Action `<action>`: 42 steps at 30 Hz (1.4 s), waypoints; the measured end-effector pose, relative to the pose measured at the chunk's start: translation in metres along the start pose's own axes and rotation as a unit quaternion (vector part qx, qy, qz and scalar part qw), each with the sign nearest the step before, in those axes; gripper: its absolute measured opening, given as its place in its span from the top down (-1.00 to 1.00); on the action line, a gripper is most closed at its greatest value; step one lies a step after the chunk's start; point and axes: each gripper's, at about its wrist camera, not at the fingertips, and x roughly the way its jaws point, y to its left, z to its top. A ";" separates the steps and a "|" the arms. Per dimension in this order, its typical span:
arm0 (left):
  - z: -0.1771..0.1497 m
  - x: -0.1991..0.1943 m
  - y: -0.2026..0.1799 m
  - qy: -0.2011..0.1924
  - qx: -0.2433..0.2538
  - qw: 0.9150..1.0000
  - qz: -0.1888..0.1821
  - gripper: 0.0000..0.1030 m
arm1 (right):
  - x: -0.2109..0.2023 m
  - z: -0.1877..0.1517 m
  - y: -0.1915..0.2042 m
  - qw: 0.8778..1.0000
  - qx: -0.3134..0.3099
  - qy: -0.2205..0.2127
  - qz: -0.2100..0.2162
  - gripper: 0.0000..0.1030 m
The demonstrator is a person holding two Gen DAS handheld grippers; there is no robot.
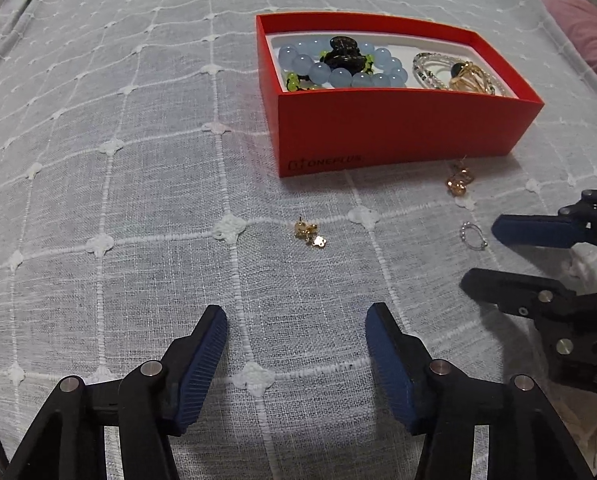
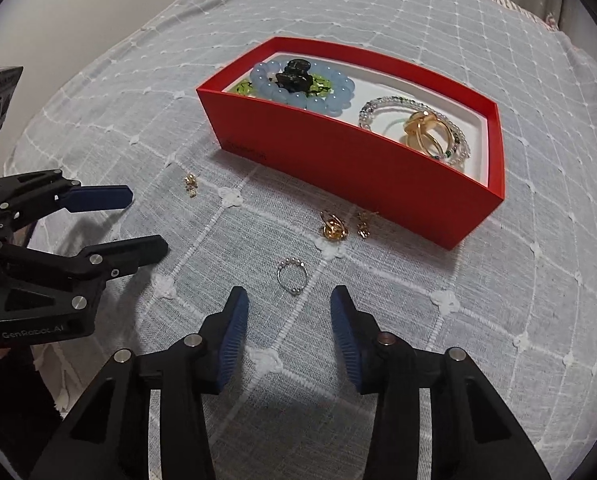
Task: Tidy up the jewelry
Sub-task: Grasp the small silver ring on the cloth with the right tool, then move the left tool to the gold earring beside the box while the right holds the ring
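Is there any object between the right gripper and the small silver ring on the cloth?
Nothing visible. The right gripper stands open just short of the silver ring, with only bare cloth between them. The gold earrings lie beyond the ring, toward the red box.

A grey checked cloth (image 2: 418, 300) fills the frame. A red box (image 2: 362, 168) is seen upper centre, angled, with a white inside. In its left end a blue bead bracelet (image 2: 298, 88) is laid with a dark clip (image 2: 296, 74) on top and green beads (image 2: 244, 88) beside. In its right end a clear bead bracelet (image 2: 414, 128) and gold rings (image 2: 422, 130) are seen. On the cloth just below the box, gold earrings (image 2: 332, 228) and a smaller gold piece (image 2: 363, 226) are found. A small gold stud (image 2: 190, 184) is seen left of centre. A silver bead ring (image 2: 292, 276) lies just ahead of the right gripper (image 2: 288, 304), jaws apart, nothing between them. The left gripper (image 2: 146, 224) is seen at left edge, jaws apart, empty.
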 end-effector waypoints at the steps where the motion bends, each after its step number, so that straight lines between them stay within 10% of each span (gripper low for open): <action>1: 0.000 0.000 0.000 -0.001 -0.001 1.000 0.002 -0.20 | 0.001 0.001 0.001 1.000 -0.003 -0.003 -0.002 0.19; 13: 0.004 -0.004 -0.011 -0.010 0.013 1.000 -0.009 -0.12 | 0.003 0.005 0.009 0.999 -0.034 -0.022 -0.024 0.90; 28: 0.018 0.001 -0.044 -0.016 0.034 0.999 -0.029 0.02 | -0.016 -0.003 -0.027 0.999 0.013 -0.031 -0.033 0.91; 42: 0.035 0.021 -0.082 -0.022 0.051 0.996 -0.072 0.57 | -0.036 -0.021 -0.062 0.998 0.041 -0.035 -0.043 0.91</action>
